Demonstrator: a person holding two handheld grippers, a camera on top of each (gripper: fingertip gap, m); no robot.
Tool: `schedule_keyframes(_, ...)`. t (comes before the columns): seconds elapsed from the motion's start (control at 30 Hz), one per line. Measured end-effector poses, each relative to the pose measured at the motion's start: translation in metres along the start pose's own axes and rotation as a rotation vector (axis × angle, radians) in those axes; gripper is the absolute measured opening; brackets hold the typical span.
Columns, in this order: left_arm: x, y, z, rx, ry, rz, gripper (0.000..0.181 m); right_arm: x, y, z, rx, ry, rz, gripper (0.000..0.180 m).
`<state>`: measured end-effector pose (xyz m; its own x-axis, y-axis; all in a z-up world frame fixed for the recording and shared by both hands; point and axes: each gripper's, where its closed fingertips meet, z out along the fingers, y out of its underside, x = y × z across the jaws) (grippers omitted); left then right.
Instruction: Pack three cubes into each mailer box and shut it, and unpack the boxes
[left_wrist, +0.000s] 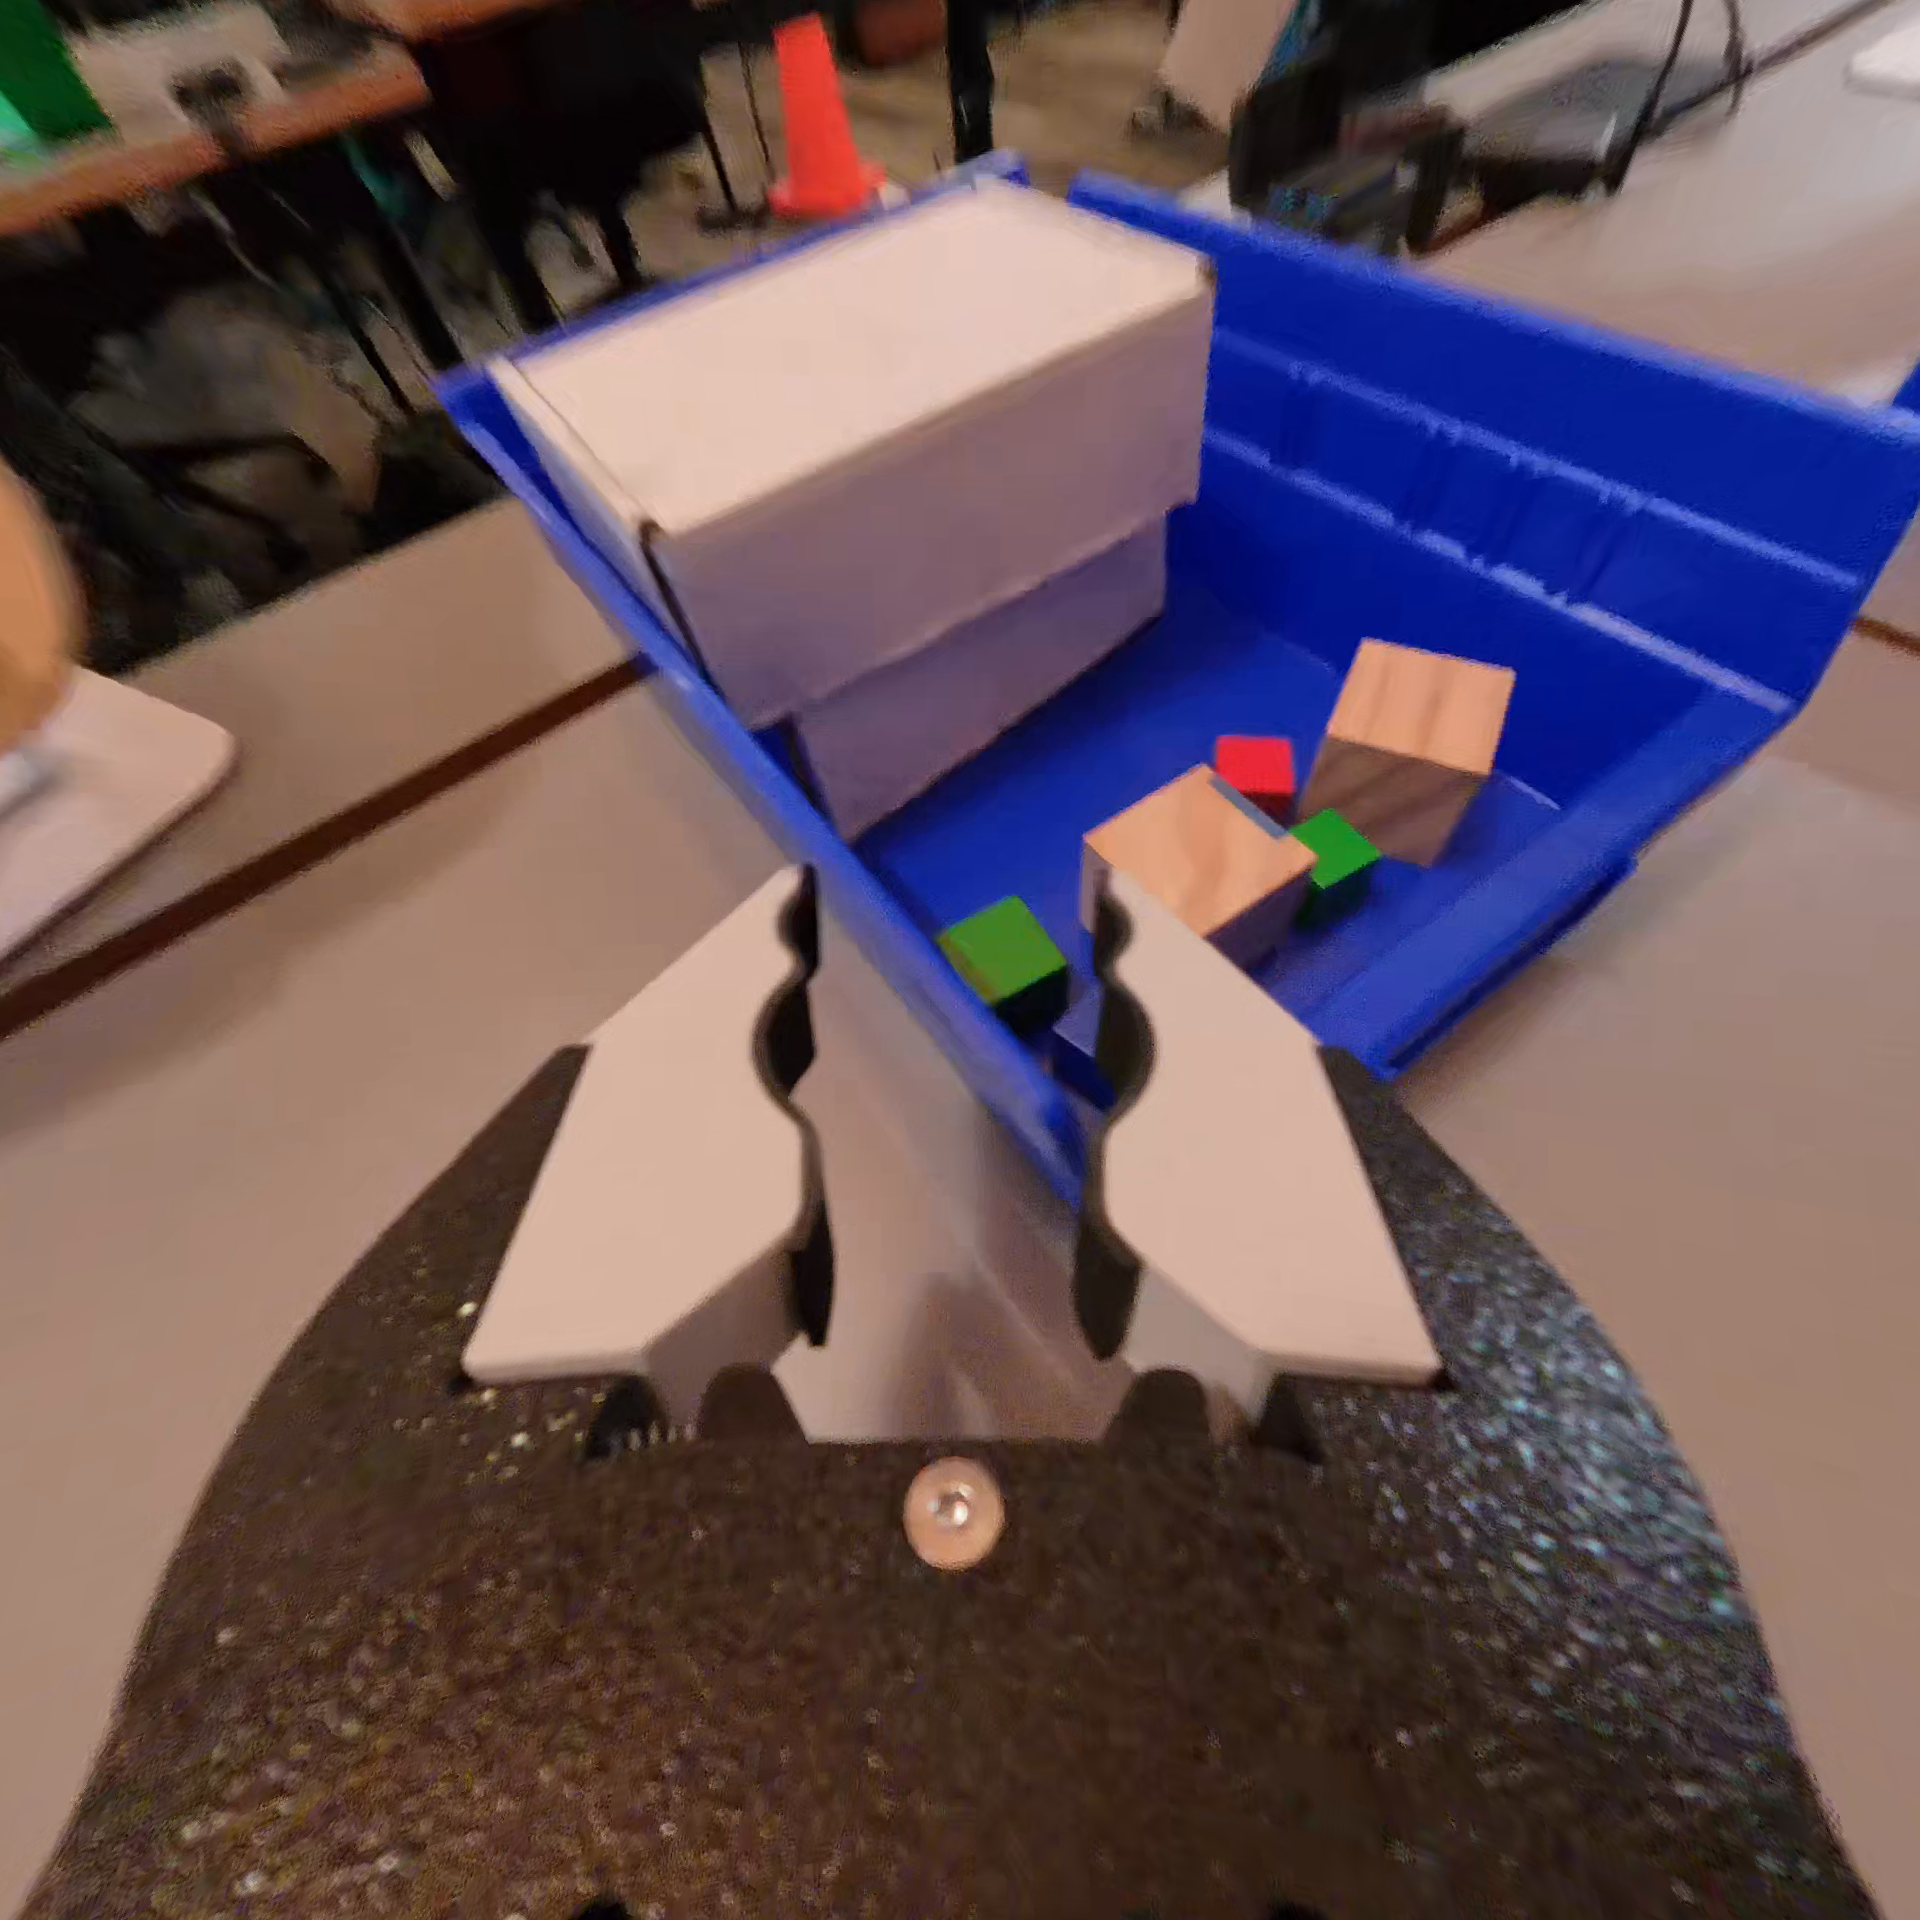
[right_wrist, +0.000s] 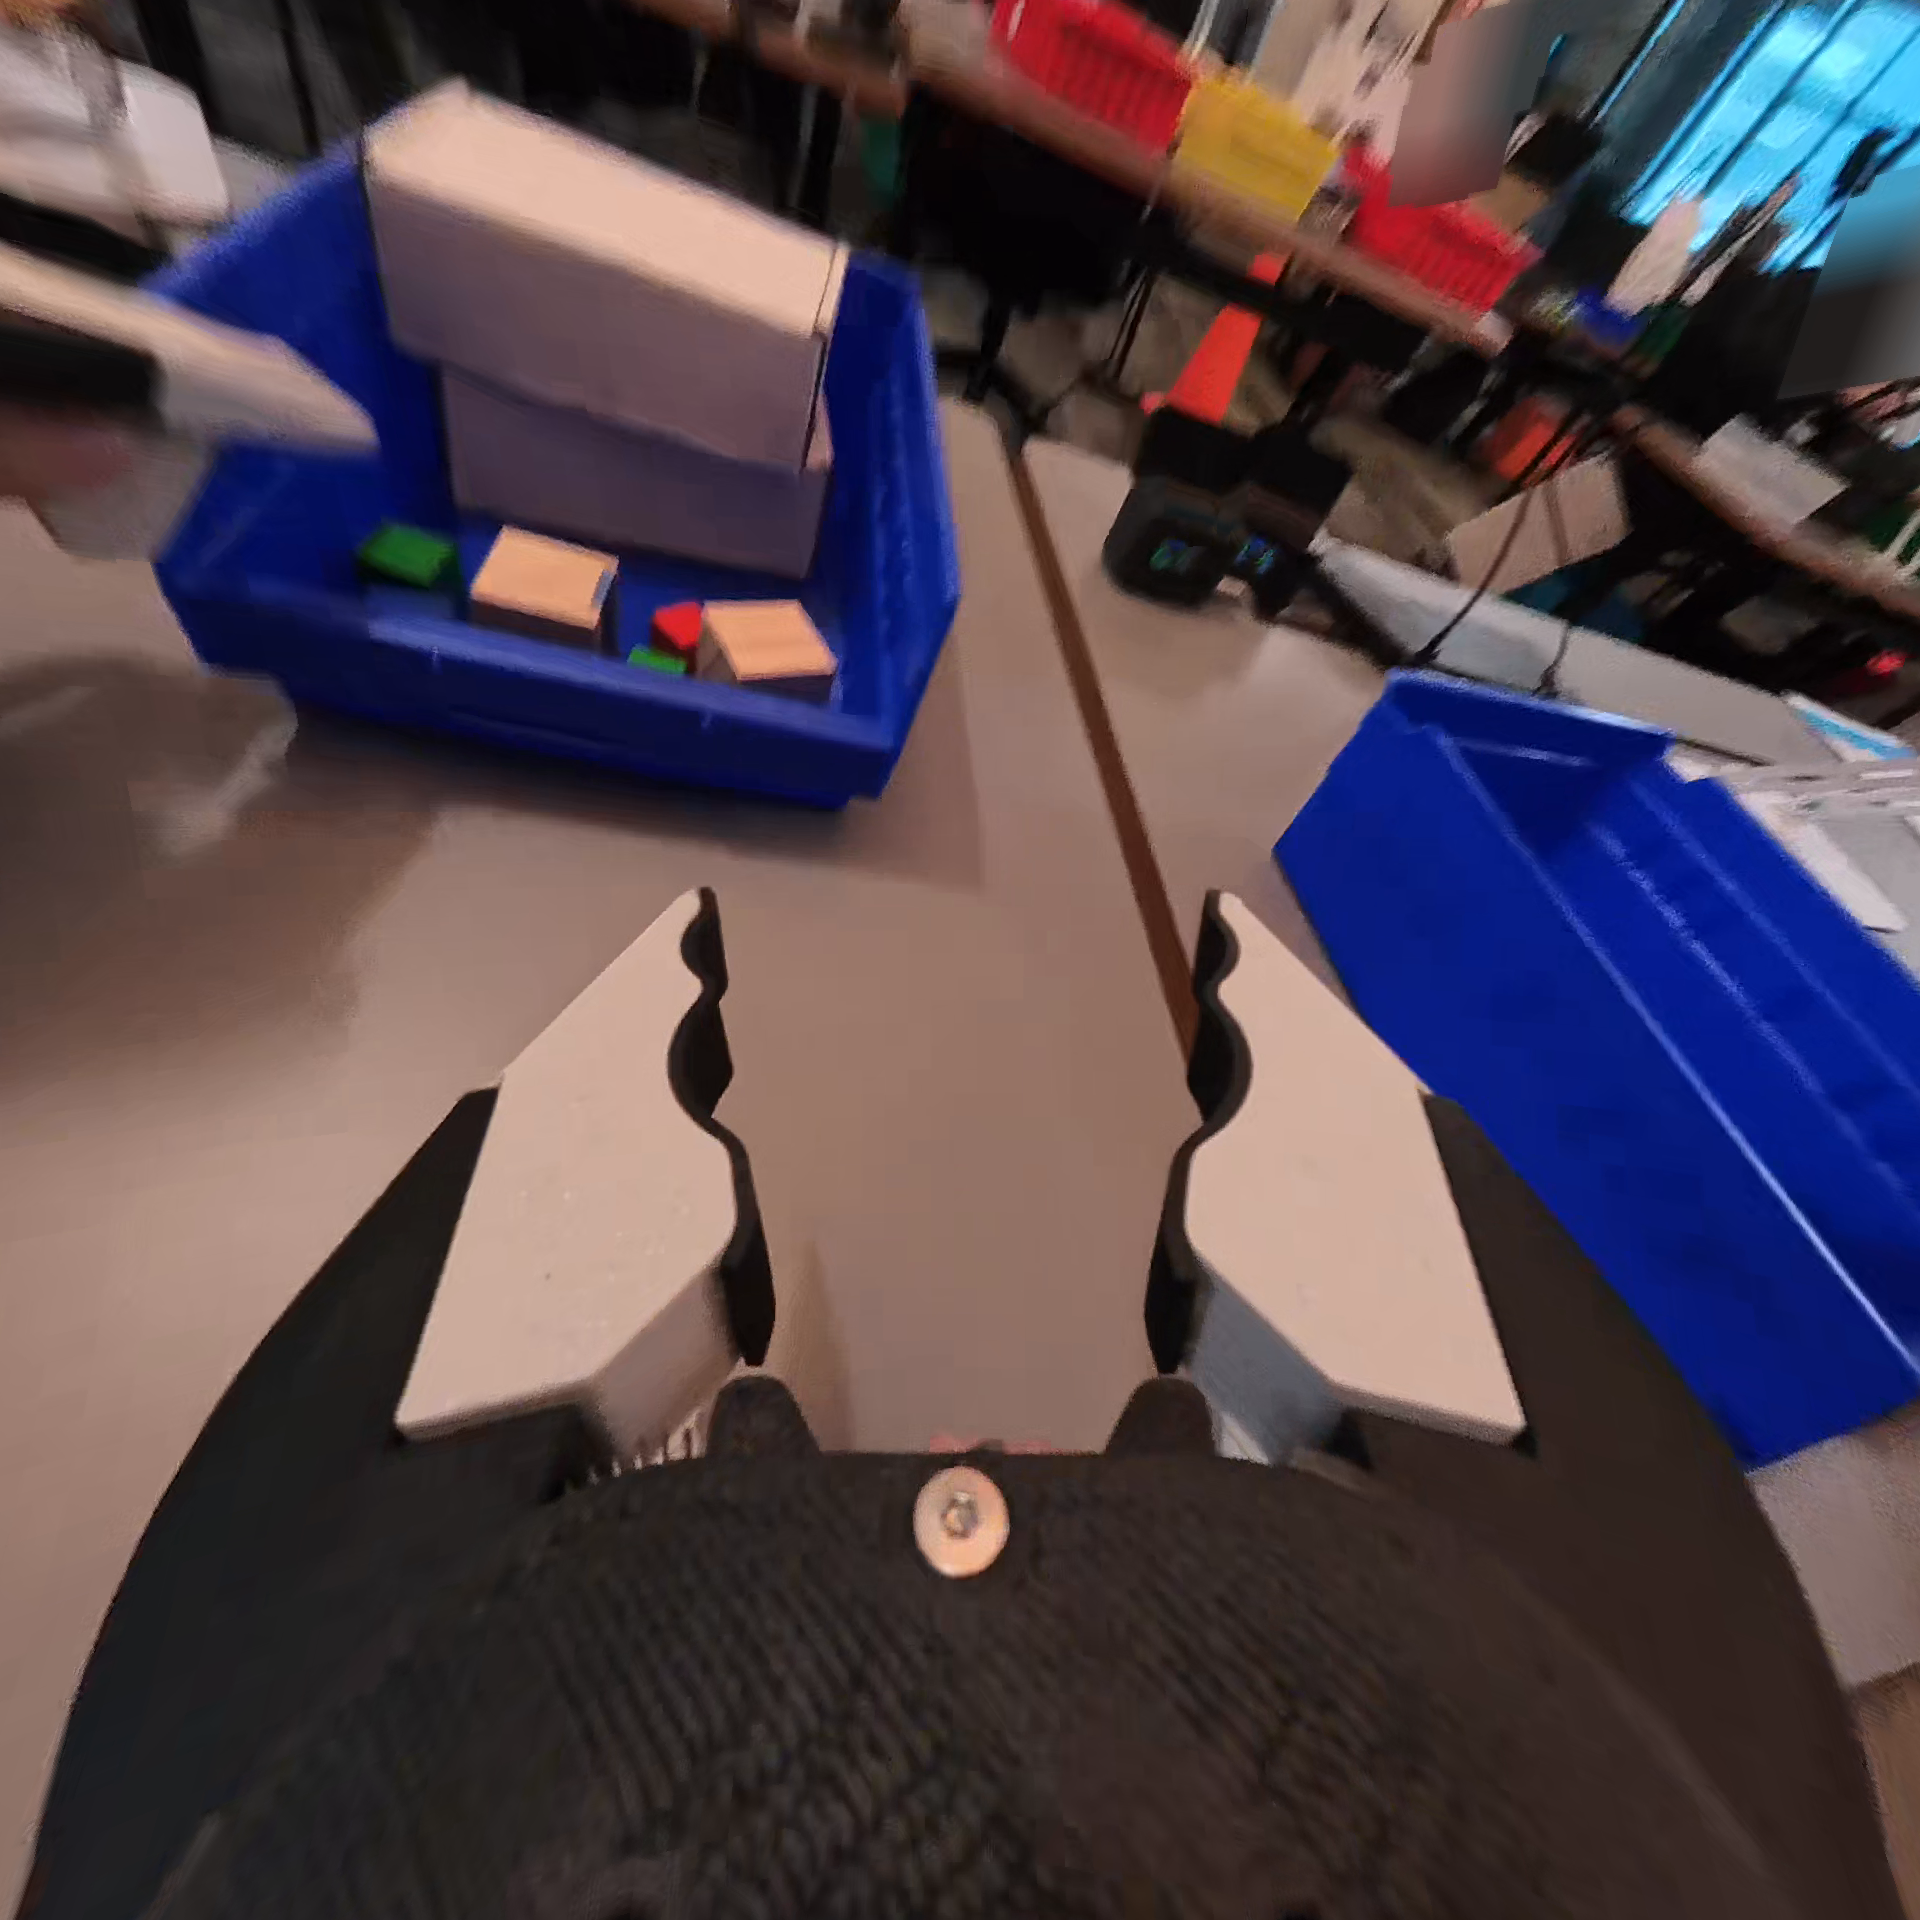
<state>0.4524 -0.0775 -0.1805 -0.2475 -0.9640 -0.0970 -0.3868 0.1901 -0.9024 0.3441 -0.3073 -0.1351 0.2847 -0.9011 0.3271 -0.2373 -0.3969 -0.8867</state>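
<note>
Across the left wrist view, the left gripper has its fingers spread, empty, straddling the near rim of the blue plastic bin. Two stacked white cardboard mailer boxes, both shut, fill the upper left of the frame just ahead, their long axis running away toward the upper right; loose wooden and coloured cubes lie lower right. This arm looks nearer. The right gripper, also spread and empty, hangs over bare grey surface, well apart; only its view shows a second, seemingly empty blue bin at right.
</note>
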Motion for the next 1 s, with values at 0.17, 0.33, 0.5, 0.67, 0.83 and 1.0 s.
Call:
schedule_keyframes(0.17, -0.025, 0.014, -0.012, -0.034, -0.095, -0.096, 0.012, -0.023, -0.016, -0.002, 0.084, -0.139, 0.107, 0.087)
schedule_keyframes(0.33, -0.073, 0.046, -0.070, -0.001, -0.131, -0.065, 0.003, -0.057, -0.048, -0.012, 0.180, -0.232, 0.104, 0.085)
schedule_keyframes(0.5, -0.115, 0.088, -0.153, 0.037, -0.147, -0.083, 0.003, -0.098, -0.071, -0.023, 0.213, -0.289, -0.005, 0.086)
schedule_keyframes(0.67, -0.166, 0.132, -0.237, 0.042, -0.234, -0.151, 0.003, -0.156, -0.081, -0.026, 0.223, -0.383, -0.099, 0.089)
schedule_keyframes(0.83, -0.204, 0.163, -0.304, 0.054, -0.319, -0.143, 0.008, -0.209, -0.091, -0.034, 0.242, -0.511, -0.142, 0.091)
schedule_keyframes(1.0, -0.256, 0.128, -0.399, 0.286, -0.441, -0.059, 0.046, -0.228, -0.099, -0.038, 0.254, -0.579, -0.070, 0.093)
